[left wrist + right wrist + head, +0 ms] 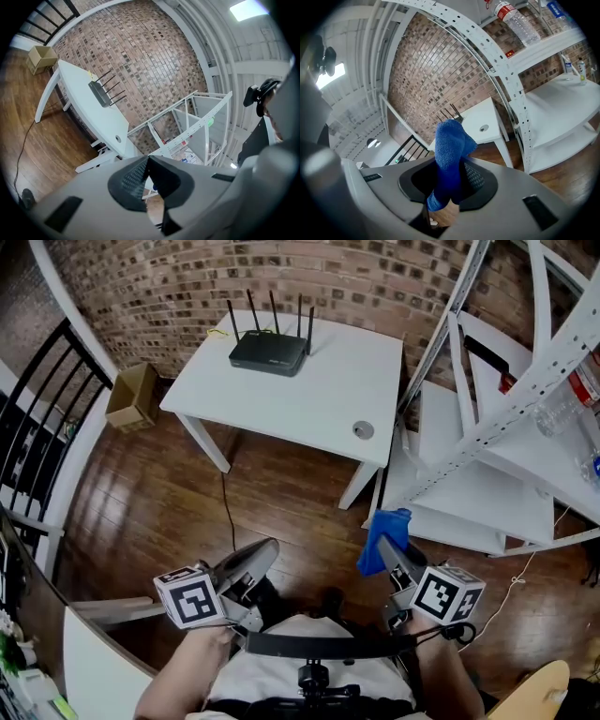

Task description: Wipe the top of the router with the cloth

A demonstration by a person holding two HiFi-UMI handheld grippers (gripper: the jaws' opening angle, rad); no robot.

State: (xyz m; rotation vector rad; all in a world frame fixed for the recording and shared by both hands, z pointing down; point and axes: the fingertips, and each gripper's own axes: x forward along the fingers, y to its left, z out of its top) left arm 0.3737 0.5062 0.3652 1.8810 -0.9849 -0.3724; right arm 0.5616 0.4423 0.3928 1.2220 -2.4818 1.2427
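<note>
- Upper centre: white table [309, 399] against brick wall [375, 277], carrying router [269, 351].
- Upper left: cardboard box [133, 395], contents unclear.
- Bottom: right gripper [394, 554] pinches blue cloth [384, 535]; left gripper [267, 547] jaws pressed together, empty.

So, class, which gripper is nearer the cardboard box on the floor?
Left. The left gripper hangs on the cardboard box side; the right gripper, shut on the cloth, sits farther across.

Fuzzy blue cloth [449, 154], matt black router [269, 352], glossy wood floor [272, 507]
</note>
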